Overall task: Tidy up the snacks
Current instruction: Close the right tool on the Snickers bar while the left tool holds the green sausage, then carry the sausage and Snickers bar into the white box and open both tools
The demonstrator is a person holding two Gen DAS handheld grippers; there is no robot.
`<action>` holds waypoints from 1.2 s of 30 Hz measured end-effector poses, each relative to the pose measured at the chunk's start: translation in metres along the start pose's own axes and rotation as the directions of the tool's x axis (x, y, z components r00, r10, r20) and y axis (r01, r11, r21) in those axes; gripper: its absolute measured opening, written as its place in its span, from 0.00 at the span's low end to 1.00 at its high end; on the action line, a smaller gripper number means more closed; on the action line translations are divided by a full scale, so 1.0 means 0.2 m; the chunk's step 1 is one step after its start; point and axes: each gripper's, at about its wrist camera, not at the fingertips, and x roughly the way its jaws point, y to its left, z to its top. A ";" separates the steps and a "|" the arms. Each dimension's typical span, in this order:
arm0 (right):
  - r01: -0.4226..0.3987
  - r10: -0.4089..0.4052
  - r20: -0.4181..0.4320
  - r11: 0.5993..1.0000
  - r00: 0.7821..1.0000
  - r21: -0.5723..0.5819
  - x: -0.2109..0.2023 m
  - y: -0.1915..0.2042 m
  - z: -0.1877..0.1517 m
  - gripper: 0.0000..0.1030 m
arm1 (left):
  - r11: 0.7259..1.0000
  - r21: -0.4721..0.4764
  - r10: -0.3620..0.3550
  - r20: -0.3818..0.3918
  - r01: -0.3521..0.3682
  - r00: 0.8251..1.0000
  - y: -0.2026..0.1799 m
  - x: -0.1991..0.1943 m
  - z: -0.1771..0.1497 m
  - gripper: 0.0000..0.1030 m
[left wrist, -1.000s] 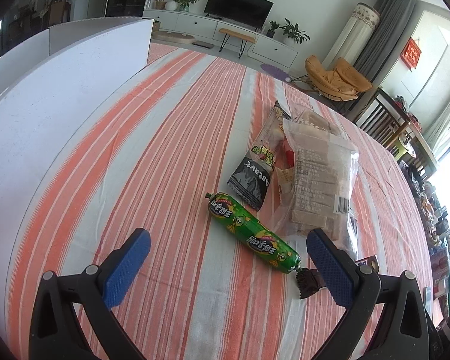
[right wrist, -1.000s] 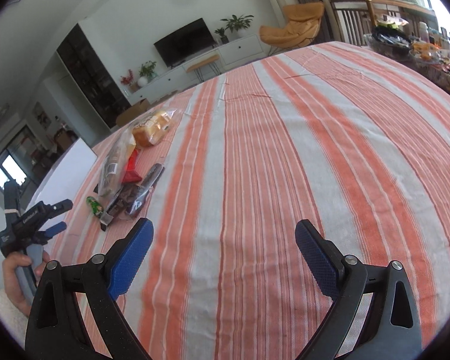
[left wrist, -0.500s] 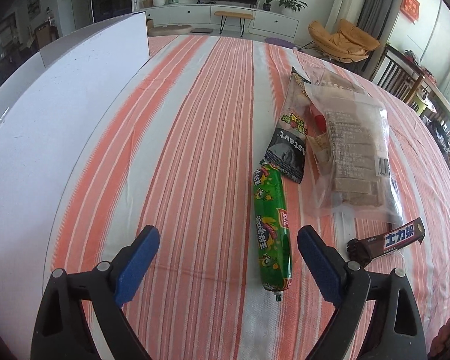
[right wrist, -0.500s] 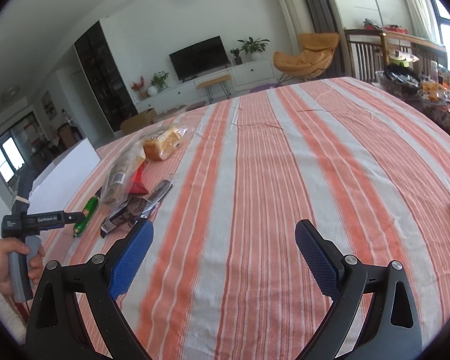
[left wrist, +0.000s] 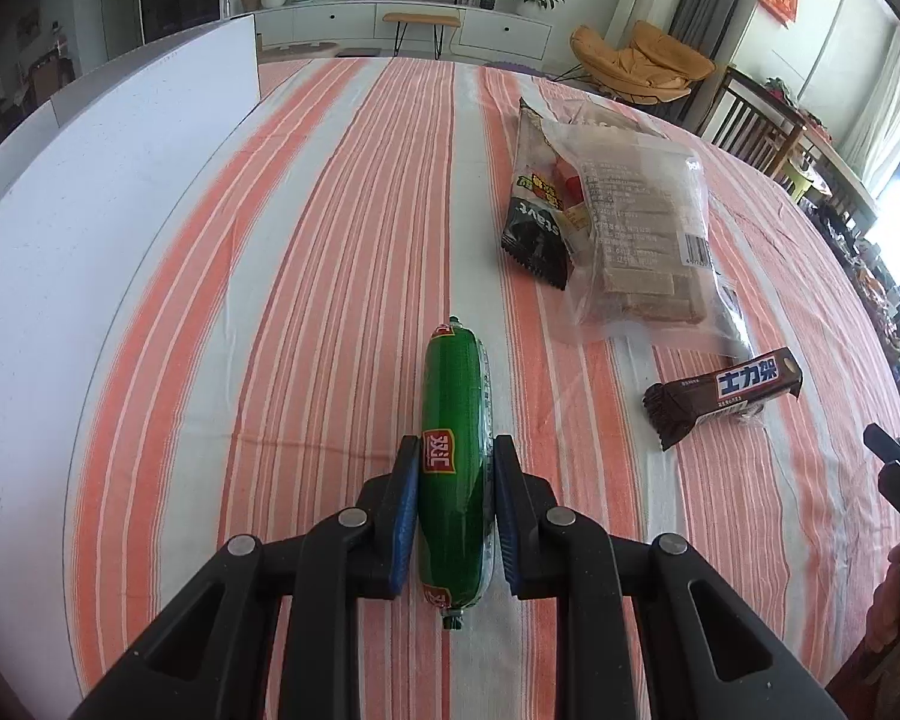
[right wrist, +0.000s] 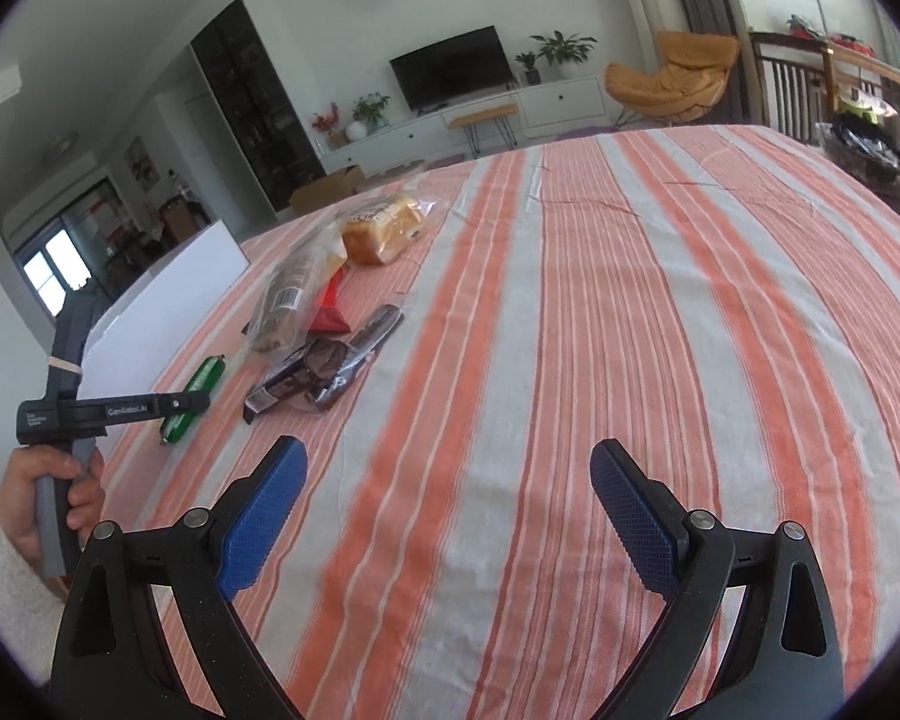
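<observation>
While the green sausage lies lengthwise on the striped tablecloth, the left gripper has it clamped: its 2 blue pads have just closed against the sausage's sides near the middle, the far end sticking out ahead of the fingertips. Well ahead and to the right lie a black snack packet touching a clear bag of biscuits, with a brown chocolate bar nearer. A white board stands along the table's left edge. The right gripper hangs over bare cloth, its jaws spread wide with nothing between them
</observation>
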 end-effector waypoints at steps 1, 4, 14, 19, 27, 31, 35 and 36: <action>-0.036 0.033 -0.054 0.998 0.998 -0.051 0.07 0.06 0.07 0.94 | 1.000 -0.008 -0.014 0.002 0.014 1.000 0.02 -0.03 -0.03 0.22; -0.111 0.078 -0.190 0.979 0.979 -0.172 0.27 0.22 0.33 0.94 | 0.998 -0.029 -0.054 0.026 0.055 0.998 0.07 -0.11 -0.11 0.22; -0.298 -0.020 -0.689 0.893 0.724 -0.339 0.73 0.67 0.41 0.85 | 0.992 -0.032 -0.121 0.076 0.124 0.990 0.21 -0.19 -0.31 0.22; -0.173 -0.148 -0.656 0.900 0.740 -0.400 0.73 0.75 0.41 0.85 | 0.983 -0.060 -0.168 0.083 0.173 0.982 0.23 -0.20 -0.29 0.22; -0.104 -0.311 -0.685 0.864 0.659 -0.492 0.82 0.78 0.14 0.81 | 0.980 -0.058 -0.182 0.114 0.189 0.977 0.27 -0.27 -0.29 0.22; -0.071 -0.266 -0.672 0.900 0.691 -0.429 0.74 0.73 0.16 0.22 | 0.981 -0.037 -0.186 0.141 0.193 0.972 0.23 -0.32 -0.27 0.22; -0.023 -0.207 -0.636 0.942 0.743 -0.334 0.64 0.65 0.21 0.16 | 0.982 -0.021 -0.182 0.200 0.190 0.963 0.20 -0.42 -0.26 0.22; -0.032 -0.163 -0.630 0.958 0.759 -0.286 0.61 0.64 0.22 0.16 | 0.982 -0.016 -0.178 0.217 0.186 0.960 0.20 -0.44 -0.26 0.22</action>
